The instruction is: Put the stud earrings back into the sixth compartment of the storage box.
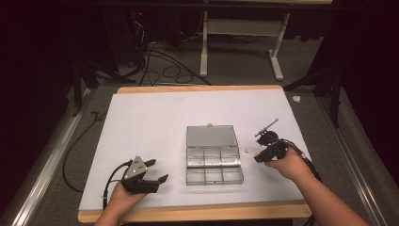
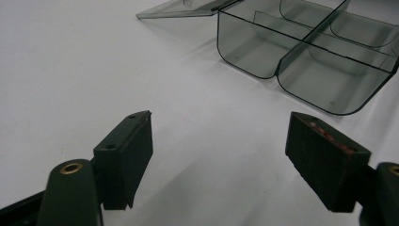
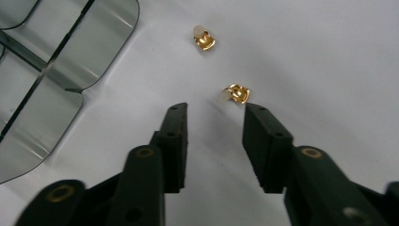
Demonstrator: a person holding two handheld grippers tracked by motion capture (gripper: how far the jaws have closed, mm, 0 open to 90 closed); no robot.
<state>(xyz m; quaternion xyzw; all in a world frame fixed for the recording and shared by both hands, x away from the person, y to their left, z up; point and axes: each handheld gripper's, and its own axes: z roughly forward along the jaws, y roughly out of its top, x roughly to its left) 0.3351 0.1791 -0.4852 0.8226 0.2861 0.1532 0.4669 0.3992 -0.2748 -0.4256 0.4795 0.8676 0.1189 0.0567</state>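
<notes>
Right gripper (image 3: 214, 125), jaws part-open and empty, poised just short of the nearer gold clip (image 3: 236, 94), second gold clip (image 3: 205, 38) beyond, both beside the open compartment box (image 1: 214, 175); left gripper (image 2: 221, 160) wide, idle; likely step: picking, needing a slight advance, then closure.

This looks like a lab or recording room. A wood-edged table (image 1: 197, 214) covered by a white sheet (image 1: 155, 122) stands on grey carpet (image 1: 235, 66) under bright light, with darkness all around. Beyond the table's far edge, black cables (image 1: 164, 70) sprawl across the floor, next to the white legs of a stand (image 1: 204, 52) and dark equipment showing a red light (image 1: 140, 13).
</notes>
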